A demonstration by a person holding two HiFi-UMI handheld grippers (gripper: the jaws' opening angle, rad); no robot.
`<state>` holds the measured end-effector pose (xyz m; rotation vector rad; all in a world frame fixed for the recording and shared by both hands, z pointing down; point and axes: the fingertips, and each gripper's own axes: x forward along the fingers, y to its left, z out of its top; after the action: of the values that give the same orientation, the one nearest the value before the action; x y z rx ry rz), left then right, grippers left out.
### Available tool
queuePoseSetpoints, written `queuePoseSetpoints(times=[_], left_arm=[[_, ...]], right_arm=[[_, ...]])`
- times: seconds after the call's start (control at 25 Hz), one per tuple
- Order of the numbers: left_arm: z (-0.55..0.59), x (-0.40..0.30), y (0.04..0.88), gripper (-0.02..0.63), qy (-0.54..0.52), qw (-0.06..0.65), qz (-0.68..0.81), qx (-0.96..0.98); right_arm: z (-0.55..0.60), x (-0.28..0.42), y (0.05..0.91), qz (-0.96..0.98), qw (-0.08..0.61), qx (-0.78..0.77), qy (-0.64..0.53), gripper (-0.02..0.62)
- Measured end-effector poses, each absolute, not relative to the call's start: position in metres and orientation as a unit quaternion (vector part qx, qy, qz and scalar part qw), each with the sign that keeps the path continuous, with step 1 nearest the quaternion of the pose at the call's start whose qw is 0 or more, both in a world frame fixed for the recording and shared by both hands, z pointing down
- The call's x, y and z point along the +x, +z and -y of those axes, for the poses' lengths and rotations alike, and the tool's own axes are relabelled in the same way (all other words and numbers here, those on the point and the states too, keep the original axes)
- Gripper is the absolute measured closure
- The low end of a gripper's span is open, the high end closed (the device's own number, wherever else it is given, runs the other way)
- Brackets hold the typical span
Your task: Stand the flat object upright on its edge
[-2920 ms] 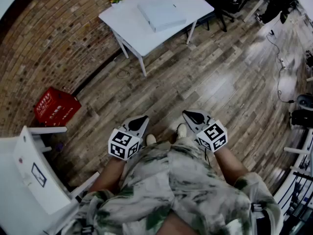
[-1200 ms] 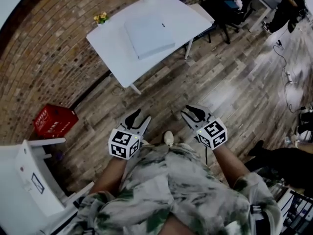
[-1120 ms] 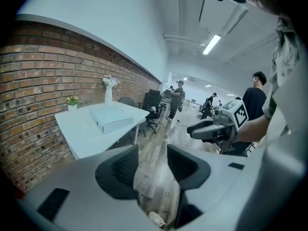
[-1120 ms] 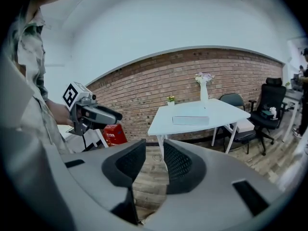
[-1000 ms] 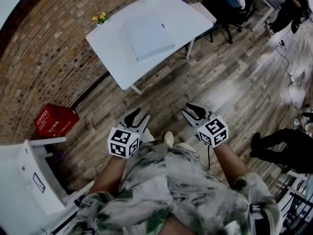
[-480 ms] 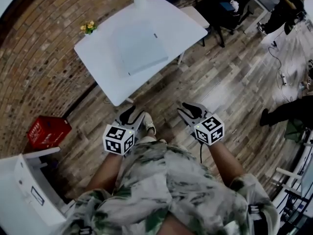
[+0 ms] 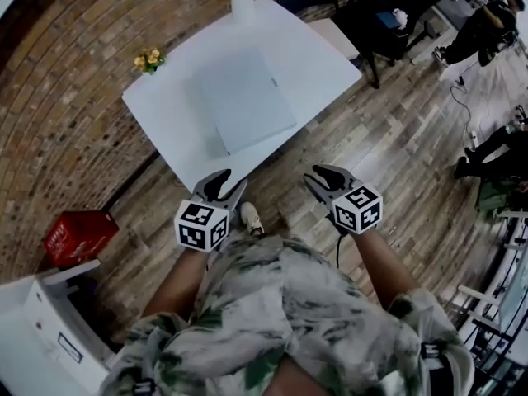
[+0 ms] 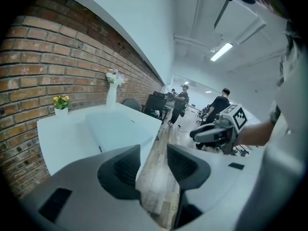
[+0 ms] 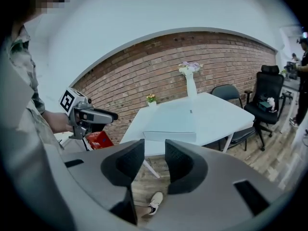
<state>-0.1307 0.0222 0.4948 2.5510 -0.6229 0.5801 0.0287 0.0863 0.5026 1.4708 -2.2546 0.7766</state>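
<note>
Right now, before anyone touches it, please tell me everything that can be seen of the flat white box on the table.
The flat white box is a thin, pale rectangle that looks like cardboard. It is closed, with a low side wall and a small dark mark near one edge. It lies flat, not yet on its edge, on the white table, close to the table's near edge. Only the table touches it.
</note>
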Motion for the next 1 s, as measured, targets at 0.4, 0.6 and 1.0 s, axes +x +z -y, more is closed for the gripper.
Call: queuePoseSetpoints(times=[0.4, 0.6, 1.0], left_arm=[[0.067, -0.140, 0.520, 0.426, 0.197, 0.282, 0.242, 0.907], [0.109, -0.129, 0.537, 0.426, 0.190, 0.312, 0.265, 0.892], [0.186, -0.113, 0.577, 0.422, 0.204, 0.359, 0.342, 0.844]], right_arm=[[0.021, 0.035, 0.517, 0.796, 0.169, 0.498, 0.299, 0.431], [0.079, 0.066, 0.536, 0.798, 0.165, 0.475, 0.331, 0.426], [0.193, 0.117, 0.586, 0.799, 0.170, 0.406, 0.410, 0.407]])
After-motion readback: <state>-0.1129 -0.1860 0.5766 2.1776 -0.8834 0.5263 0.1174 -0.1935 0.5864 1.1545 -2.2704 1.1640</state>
